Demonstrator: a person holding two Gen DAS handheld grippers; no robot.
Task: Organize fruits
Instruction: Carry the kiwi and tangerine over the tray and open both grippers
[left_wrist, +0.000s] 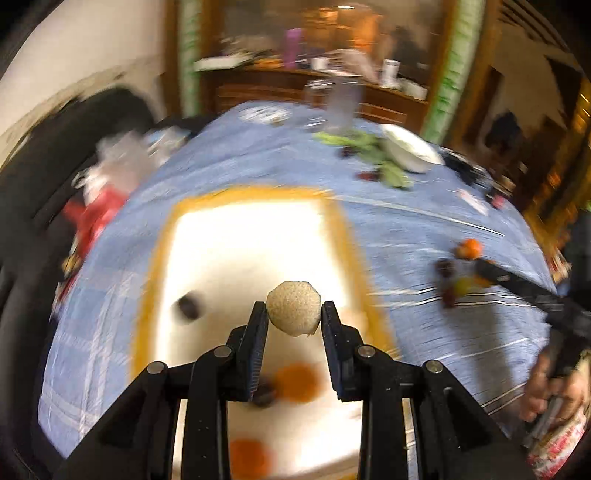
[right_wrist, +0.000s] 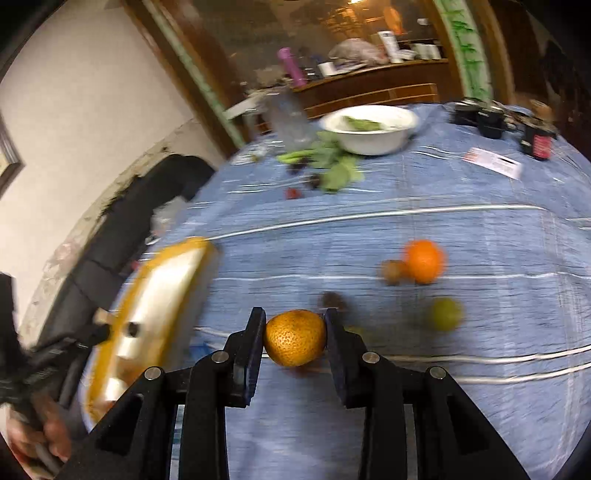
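From the left wrist camera, the left gripper (left_wrist: 294, 314) pinches a pale, rough-skinned round fruit (left_wrist: 293, 308) between its two black fingers (left_wrist: 258, 325), both pads pressed against its sides. The fruit hangs above the white tray (left_wrist: 240, 258) with an orange rim, which lies on the blue checked tablecloth (left_wrist: 388, 229). Inside the tray, a small dark fruit (left_wrist: 189, 305) sits to the left of the held one, and two blurred orange fruits (left_wrist: 297, 382) lie nearer the camera, with another dark one (left_wrist: 264, 395) just beside the upper of them. Beyond the tray, toward its far right, a white bowl (left_wrist: 410, 151) stands among green leaves (left_wrist: 369, 151). To the right of the tray, well apart from it, a few small fruits (left_wrist: 467, 249) lie loose on the cloth, and the other black tool and a hand (left_wrist: 554, 391) reach in there.

From the right wrist camera, the right gripper (right_wrist: 295, 338) clamps an orange citrus fruit (right_wrist: 295, 338) with dimpled skin, its pads tight on both sides, above the cloth (right_wrist: 369, 229). The tray (right_wrist: 155, 306) lies to the left of this fruit, tilted in the view. On the other side from the tray, an orange (right_wrist: 424, 260), a small brown fruit (right_wrist: 393, 272) touching it, and a green fruit (right_wrist: 446, 314) rest on the cloth. A dark fruit (right_wrist: 332, 300) shows just behind the gripper's right finger. The bowl (right_wrist: 369, 129) stands far beyond the tray
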